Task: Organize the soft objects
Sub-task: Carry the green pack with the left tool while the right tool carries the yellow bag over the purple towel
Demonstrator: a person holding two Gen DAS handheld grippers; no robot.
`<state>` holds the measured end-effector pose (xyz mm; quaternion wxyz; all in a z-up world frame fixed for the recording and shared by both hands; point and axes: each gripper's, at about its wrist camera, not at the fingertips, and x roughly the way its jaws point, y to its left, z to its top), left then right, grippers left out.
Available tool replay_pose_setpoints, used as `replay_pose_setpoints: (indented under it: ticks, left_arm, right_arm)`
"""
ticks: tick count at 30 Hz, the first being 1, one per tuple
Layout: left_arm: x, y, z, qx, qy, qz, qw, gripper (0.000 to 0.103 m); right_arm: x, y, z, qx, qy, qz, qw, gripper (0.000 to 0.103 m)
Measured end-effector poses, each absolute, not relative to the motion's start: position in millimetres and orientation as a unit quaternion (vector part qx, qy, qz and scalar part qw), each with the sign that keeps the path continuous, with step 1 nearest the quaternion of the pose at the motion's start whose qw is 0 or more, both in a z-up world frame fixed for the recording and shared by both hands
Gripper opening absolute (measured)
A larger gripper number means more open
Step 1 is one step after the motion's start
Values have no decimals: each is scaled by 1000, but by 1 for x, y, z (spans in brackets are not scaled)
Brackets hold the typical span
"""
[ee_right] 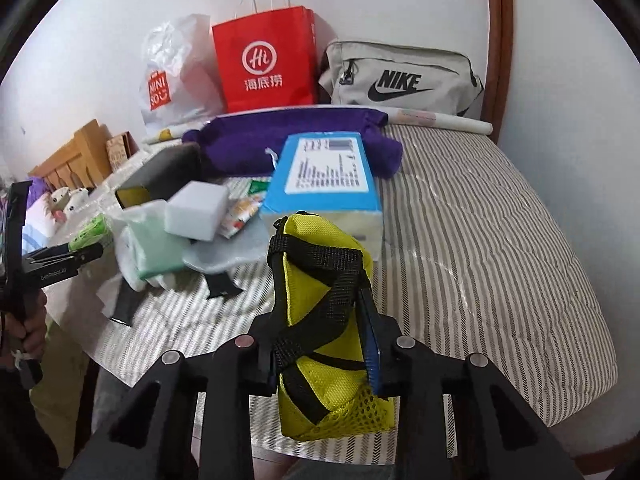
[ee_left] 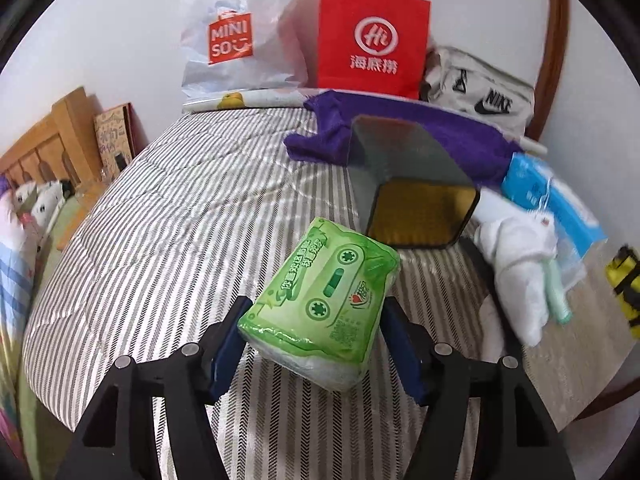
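The left tongs point(ee_left: 316, 344) are closed on a green tissue pack point(ee_left: 320, 304), held above the striped bed point(ee_left: 168, 208). The right tongs point(ee_right: 320, 344) clamp a yellow pouch point(ee_right: 324, 320) with black straps, lifted over the bed's edge. Just beyond lie a blue tissue box point(ee_right: 324, 176), a white sponge block point(ee_right: 196, 210) and, seemingly, a dark open box point(ee_left: 404, 184). A purple towel point(ee_right: 280, 140) lies farther back.

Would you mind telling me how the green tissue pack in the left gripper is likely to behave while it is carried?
The green tissue pack probably squashes easily: it looks soft and puffy between the left gripper fingers. Its glossy plastic wrap may be slippery, so it could slide out. It seems light for its size, since it sits tilted without sagging.
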<state>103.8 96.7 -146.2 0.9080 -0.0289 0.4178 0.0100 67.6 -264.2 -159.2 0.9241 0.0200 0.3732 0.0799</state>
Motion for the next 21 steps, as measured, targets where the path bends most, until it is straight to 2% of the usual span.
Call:
replay_pose_setpoints:
  ticks: [12, 21]
  left_arm:
    - [116, 96, -101, -44, 399, -2, 916, 63]
    - [152, 89, -78, -50, 403, -4, 914, 63]
  right_arm:
    - [93, -262, -122, 35, 361, 99, 927, 32]
    - [128, -256, -92, 30, 340, 109, 934, 32]
